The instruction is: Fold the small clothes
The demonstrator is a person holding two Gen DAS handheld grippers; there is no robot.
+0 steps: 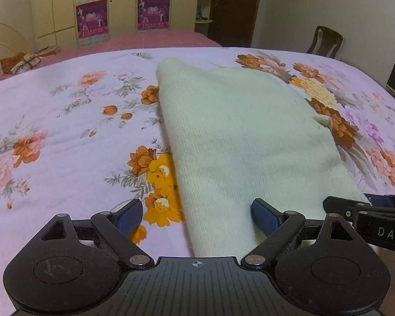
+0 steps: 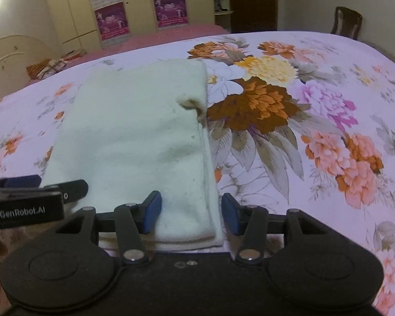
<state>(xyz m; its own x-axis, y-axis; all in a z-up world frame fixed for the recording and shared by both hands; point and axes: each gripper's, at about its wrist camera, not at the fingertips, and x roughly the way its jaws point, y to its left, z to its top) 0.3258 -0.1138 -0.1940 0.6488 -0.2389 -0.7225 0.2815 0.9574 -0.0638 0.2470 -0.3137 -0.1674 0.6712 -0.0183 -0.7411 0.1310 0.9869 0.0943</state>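
Folded cream garment (image 1: 239,137) on a flowered bedsheet (image 1: 65,137), two hand-held grippers at its near end.

Left wrist view: garment running from upper centre down to the bottom centre, left edge a rounded fold, bare sheet wide to the left and along the right. Left gripper (image 1: 198,217) spread wide, gripping nothing; right blue pad (image 1: 266,217) on the cloth, left pad over the sheet. Right gripper (image 1: 366,210) at lower right.

Right wrist view: garment (image 2: 134,137) left of centre, straight layered edge on its right, open sheet (image 2: 316,121) beyond. Right gripper (image 2: 191,216) partly spread, straddling the near right edge, pads not pressing. Left gripper (image 2: 26,187) at left edge.
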